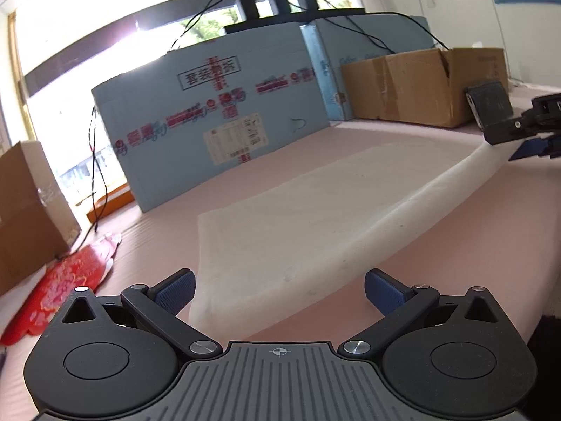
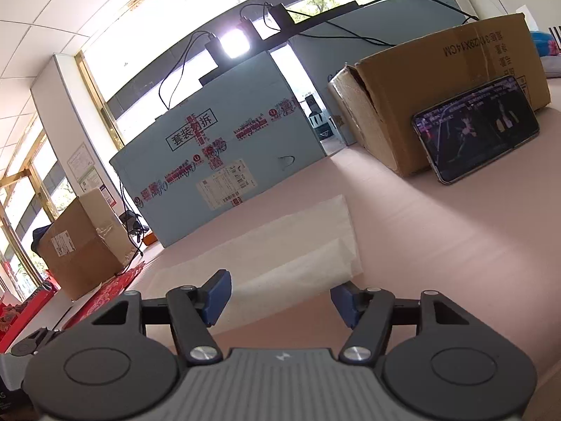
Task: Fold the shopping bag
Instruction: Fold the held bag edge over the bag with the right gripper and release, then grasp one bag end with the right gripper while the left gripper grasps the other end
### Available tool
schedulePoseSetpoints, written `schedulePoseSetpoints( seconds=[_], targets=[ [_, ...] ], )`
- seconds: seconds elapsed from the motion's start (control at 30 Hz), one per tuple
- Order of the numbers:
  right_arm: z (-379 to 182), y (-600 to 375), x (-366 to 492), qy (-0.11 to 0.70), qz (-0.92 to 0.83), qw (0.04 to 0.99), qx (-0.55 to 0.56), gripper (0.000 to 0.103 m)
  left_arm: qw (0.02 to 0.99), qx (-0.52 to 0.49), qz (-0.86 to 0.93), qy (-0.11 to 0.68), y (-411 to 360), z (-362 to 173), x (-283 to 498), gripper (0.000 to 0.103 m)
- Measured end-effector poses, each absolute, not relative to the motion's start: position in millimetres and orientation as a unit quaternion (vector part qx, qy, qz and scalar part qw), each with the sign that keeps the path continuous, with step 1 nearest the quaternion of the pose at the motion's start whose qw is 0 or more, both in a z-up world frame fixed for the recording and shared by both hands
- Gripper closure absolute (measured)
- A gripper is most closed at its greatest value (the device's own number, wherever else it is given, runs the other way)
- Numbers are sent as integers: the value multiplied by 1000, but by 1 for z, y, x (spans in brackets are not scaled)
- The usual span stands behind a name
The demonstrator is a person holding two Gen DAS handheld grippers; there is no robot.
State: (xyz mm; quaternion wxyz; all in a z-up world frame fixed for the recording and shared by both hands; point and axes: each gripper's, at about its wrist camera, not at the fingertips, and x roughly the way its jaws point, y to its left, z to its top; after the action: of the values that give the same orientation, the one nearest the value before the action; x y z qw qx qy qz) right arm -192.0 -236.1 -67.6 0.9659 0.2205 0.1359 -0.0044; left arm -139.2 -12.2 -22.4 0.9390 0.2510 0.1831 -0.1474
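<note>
Lying flat on the pink table (image 1: 455, 231), the white bag (image 1: 315, 217) stretches from near left to far right in the left wrist view, its right edge a soft rolled fold; in the right wrist view the bag (image 2: 291, 245) shows a doubled layer along its right side.

Left gripper (image 1: 279, 289) hovers at the bag's near corner with jaws spread wide, nothing pinched; the corner lies between the blue pads (image 1: 175, 293), though whether they touch it is unclear. Right gripper (image 2: 280, 298) stands released at the bag's near edge, jaws apart and empty; in the left view the right gripper (image 1: 526, 129) sits at the bag's far right end, just beside the fold.

Beyond the bag stands a blue box (image 1: 210, 115) with red print and a white label; right of it a brown box (image 1: 413, 87), with a lit phone (image 2: 477, 126) leaning on its near face. On the left lie a red cloth (image 1: 66, 280) and another brown box (image 2: 84, 245); black cables (image 1: 93, 175) hang past the blue box.
</note>
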Motion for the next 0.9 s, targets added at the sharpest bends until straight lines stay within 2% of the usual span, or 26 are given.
schedulePoseSetpoints(
  seconds=[0.1,0.33,0.57,0.8,0.9],
  targets=[
    [-68,-247,-201,127,-29,971,199,32,929,295,-150,163,-28,-25,-141,0],
    [-66,-267,-217,112,-34,983,139,24,918,305,-209,140,-51,-21,-141,0],
    [-62,-250,-216,120,54,991,15,18,930,261,-231,116,-45,-6,-140,0],
    [-65,-211,-193,152,64,963,-215,19,928,261,-241,108,-36,-3,-142,0],
    [-58,-207,-201,153,102,954,-237,19,920,280,-252,110,-37,-6,-143,0]
  ],
)
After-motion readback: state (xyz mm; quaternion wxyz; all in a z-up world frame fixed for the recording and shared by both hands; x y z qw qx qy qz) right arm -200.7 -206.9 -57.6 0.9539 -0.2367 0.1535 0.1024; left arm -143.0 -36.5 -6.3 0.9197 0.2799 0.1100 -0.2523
